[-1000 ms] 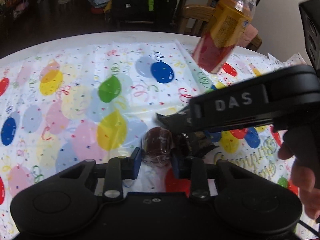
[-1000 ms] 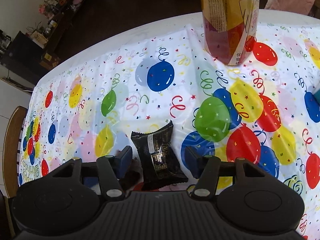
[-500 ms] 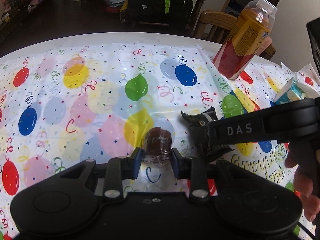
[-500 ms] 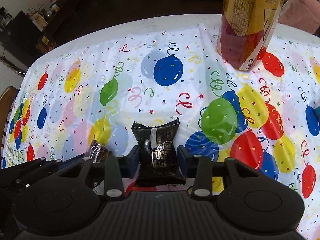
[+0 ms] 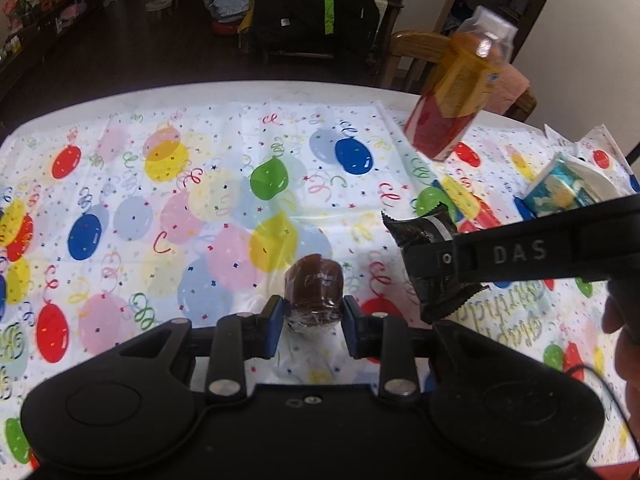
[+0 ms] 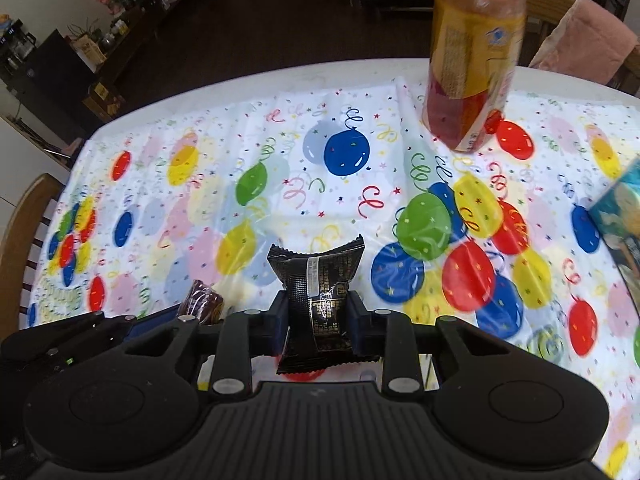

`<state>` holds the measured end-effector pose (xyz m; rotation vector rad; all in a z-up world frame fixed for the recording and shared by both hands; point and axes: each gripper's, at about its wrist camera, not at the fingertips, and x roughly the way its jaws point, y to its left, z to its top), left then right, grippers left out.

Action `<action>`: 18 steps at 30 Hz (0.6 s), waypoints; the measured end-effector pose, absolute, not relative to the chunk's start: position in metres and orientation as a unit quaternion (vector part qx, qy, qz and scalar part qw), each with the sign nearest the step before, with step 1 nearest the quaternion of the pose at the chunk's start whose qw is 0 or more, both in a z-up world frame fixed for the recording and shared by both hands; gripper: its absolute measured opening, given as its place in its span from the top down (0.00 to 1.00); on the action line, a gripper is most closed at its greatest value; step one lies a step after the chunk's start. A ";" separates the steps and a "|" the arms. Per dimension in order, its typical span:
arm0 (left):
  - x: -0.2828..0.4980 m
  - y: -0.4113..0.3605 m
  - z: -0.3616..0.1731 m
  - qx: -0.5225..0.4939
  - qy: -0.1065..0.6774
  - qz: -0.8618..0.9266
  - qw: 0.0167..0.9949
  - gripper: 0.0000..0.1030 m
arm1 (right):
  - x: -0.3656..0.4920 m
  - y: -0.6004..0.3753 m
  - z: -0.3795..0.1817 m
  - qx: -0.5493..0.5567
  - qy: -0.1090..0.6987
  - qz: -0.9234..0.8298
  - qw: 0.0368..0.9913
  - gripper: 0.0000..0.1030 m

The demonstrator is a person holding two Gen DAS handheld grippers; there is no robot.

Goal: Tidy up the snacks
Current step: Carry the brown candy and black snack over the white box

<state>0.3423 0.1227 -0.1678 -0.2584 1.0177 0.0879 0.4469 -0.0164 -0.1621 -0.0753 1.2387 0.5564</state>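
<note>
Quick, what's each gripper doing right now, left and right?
Left gripper: closed on the brown wrapped snack.
Right gripper: closed on the black snack packet.

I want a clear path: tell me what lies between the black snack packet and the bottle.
In the right wrist view, only bare balloon tablecloth lies between the black snack packet and the bottle.

Bright glare on the tablecloth, dim background, fisheye-curved edges, slight blur.

The right gripper covers the middle of the black snack packet. At the right edge of the right wrist frame, a blue carton is cut off, and the bottle is blurred.
</note>
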 end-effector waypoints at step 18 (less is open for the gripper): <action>0.259 0.090 -0.084 -0.087 0.461 -0.003 0.883 0.73 | 0.336 -0.066 -0.065 -0.024 0.533 0.272 0.801 0.72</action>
